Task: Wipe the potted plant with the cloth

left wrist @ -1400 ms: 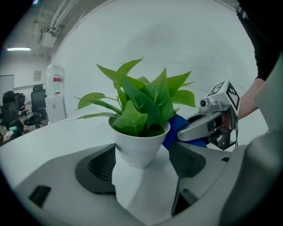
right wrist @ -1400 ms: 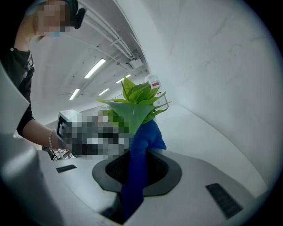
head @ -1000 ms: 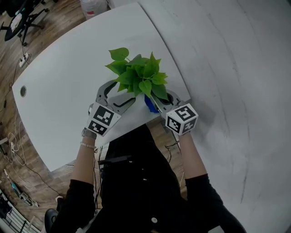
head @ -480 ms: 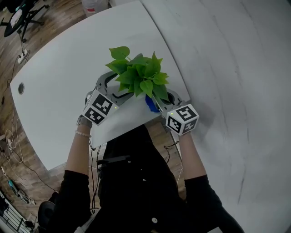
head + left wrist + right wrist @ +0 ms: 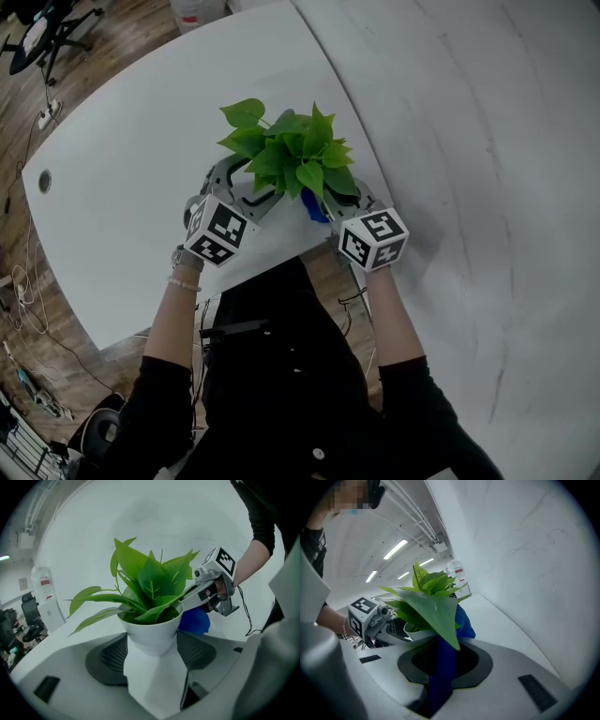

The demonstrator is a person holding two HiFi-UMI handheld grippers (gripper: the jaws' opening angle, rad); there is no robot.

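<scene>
Though the broad leaves of the green potted plant (image 5: 292, 155) hide its pot and both claws' tips in the head view, the left gripper view shows the smooth white tapered pot (image 5: 152, 631) standing upright on the pale grey curved table (image 5: 131, 178), near its front edge. Left gripper (image 5: 242, 187): jaws have just been closing, pot between them, dark pads meeting its sides. Right gripper (image 5: 333, 208): jaws pinched on the blue cloth (image 5: 442, 667), which runs up from them to a bunch against the pot's side. One large leaf covers the cloth's upper part. Pot base cut off by the left gripper's body.
</scene>
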